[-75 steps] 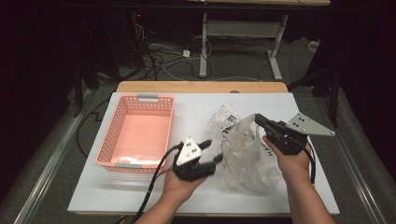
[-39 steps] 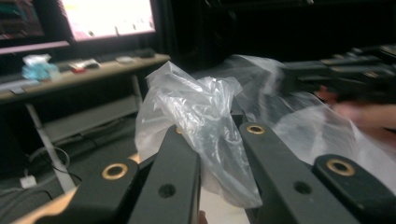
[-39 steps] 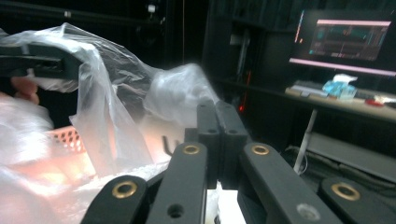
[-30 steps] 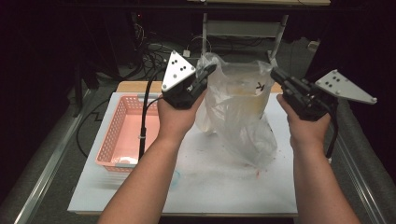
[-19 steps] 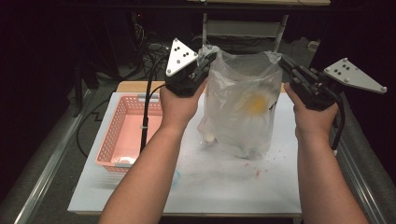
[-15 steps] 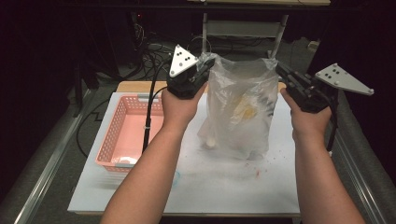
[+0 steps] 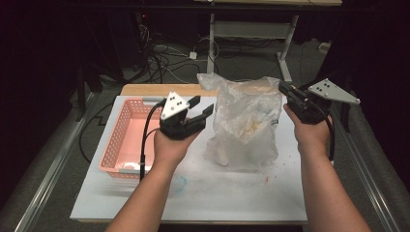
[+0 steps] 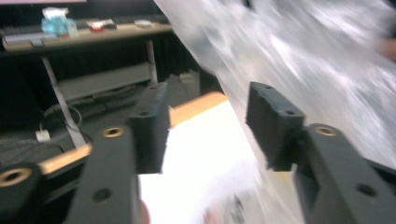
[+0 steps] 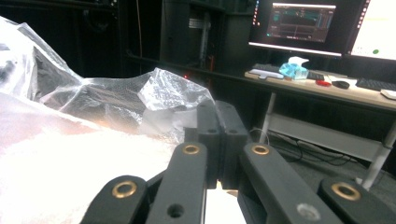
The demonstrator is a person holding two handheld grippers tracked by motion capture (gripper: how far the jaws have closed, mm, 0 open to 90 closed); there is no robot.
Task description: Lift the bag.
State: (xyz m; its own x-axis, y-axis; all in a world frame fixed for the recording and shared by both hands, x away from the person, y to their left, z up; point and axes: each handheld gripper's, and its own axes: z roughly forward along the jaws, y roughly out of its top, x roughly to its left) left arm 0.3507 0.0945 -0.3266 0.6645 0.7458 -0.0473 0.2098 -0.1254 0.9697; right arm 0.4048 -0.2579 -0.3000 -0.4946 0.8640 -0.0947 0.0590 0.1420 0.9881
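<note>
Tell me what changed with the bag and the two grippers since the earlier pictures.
Both hands lifted the clear plastic bag off the table, then lowered it. The left gripper has just opened and let go; its jaws now stand apart beside the bag. The right gripper stays shut on the bag's top edge. The pink basket has not moved.

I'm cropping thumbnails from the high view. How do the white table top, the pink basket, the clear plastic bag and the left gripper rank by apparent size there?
1. white table top
2. pink basket and clear plastic bag: these look much alike, and the bag hangs nearer the camera, so I won't rank them.
3. left gripper
</note>
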